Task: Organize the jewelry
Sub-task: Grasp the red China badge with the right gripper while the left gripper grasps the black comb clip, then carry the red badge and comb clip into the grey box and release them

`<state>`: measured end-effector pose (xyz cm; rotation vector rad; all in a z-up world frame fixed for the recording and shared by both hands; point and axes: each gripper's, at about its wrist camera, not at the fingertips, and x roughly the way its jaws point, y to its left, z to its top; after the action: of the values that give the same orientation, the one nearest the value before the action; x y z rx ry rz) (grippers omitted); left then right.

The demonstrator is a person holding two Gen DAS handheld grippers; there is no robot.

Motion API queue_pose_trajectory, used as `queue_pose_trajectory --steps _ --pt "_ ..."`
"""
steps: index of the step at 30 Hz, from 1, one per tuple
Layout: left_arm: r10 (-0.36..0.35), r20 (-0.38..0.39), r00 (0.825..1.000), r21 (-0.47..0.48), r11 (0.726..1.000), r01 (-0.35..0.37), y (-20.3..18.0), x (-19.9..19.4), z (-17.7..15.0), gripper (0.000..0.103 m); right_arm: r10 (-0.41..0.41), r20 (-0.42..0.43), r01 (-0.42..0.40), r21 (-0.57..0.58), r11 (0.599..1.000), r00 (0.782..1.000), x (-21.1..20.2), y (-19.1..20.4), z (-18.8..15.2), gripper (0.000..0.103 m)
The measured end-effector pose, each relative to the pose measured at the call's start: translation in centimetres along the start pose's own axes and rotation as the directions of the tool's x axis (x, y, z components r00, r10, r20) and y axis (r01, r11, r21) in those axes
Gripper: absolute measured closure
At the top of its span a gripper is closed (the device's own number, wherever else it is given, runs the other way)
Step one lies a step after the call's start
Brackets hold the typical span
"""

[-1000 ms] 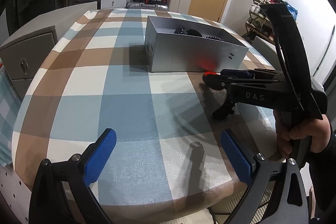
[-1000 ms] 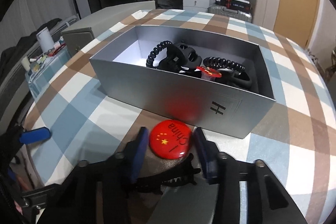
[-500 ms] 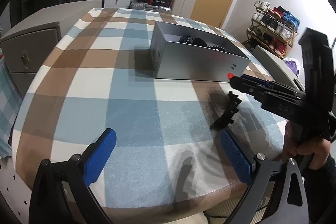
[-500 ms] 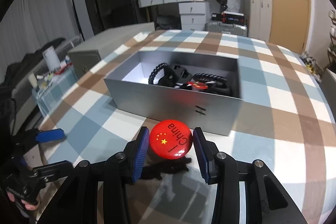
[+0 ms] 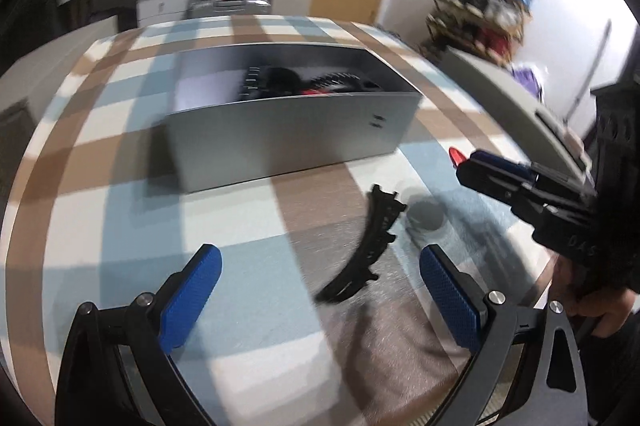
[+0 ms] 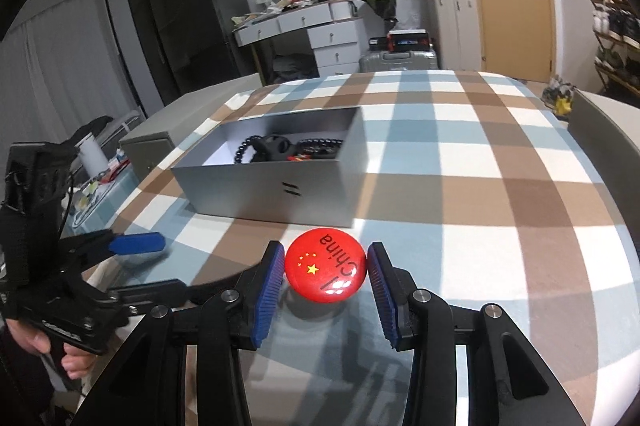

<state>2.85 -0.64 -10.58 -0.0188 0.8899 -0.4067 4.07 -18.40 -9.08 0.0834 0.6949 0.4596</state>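
Observation:
My right gripper [image 6: 326, 276] is shut on a round red badge [image 6: 325, 265] with yellow stars and holds it above the checked tablecloth, short of the grey box [image 6: 276, 182]. The badge's edge shows in the left wrist view [image 5: 456, 156] at the right gripper's tip. The box [image 5: 288, 138] holds black bead bracelets [image 6: 248, 152] and a black clip. A black toothed hair clip [image 5: 366, 250] lies on the cloth between the box and my left gripper [image 5: 320, 282], which is open and empty.
The round table carries a blue, brown and white checked cloth [image 6: 500, 162]. A grey cabinet [image 6: 148, 146] stands left of the table. A white dresser [image 6: 316, 34], a suitcase and a wooden door are behind. A shoe rack [image 5: 476, 10] stands at the right.
My right gripper has lifted the red badge off the table and drawn back from the box. My left gripper has swung right and closer, toward the black hair clip.

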Motion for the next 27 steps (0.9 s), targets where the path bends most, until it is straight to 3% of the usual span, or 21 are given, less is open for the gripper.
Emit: queue_pose_trajectory --steps 4,9,13,15,18,22,27 --pt "-0.01 -0.031 0.999 0.05 0.999 0.012 -1.0 0.9 0.6 0.007 0.001 0.008 -0.001 0.015 1.0 1.0 -0.5 -0.8 -0.5 0.061" --pt "-0.019 -0.09 0.996 0.076 0.997 0.026 -1.4 2.0 1.0 0.039 -0.003 0.012 0.003 0.033 0.999 1.0 -0.9 -1.8 -0.8 0.061" --pt "-0.024 -0.097 0.995 0.107 0.994 0.034 -2.2 1.8 1.1 0.047 0.0 0.016 -0.001 0.043 0.999 1.0 -1.2 -2.1 -1.0 0.061" --pt "-0.023 -0.108 0.994 0.122 0.992 0.036 -2.6 2.0 1.3 0.066 0.003 0.014 -0.003 0.047 0.999 1.0 -1.2 -2.3 -1.2 0.061" --pt "-0.014 -0.123 0.992 0.136 0.99 0.03 -2.9 2.3 1.3 0.081 0.009 0.016 -0.01 0.051 0.999 1.0 -1.4 -2.3 -1.2 0.061" --pt "-0.039 -0.147 0.988 0.14 0.988 0.06 -3.3 2.3 1.4 0.088 0.015 0.025 -0.016 0.05 0.999 1.0 -1.9 -2.3 -1.3 0.061" --pt "0.0 -0.112 0.994 0.166 0.986 0.019 -3.6 1.7 1.6 0.089 0.014 0.023 -0.015 0.05 0.999 1.0 -1.9 -2.3 -1.3 0.061"
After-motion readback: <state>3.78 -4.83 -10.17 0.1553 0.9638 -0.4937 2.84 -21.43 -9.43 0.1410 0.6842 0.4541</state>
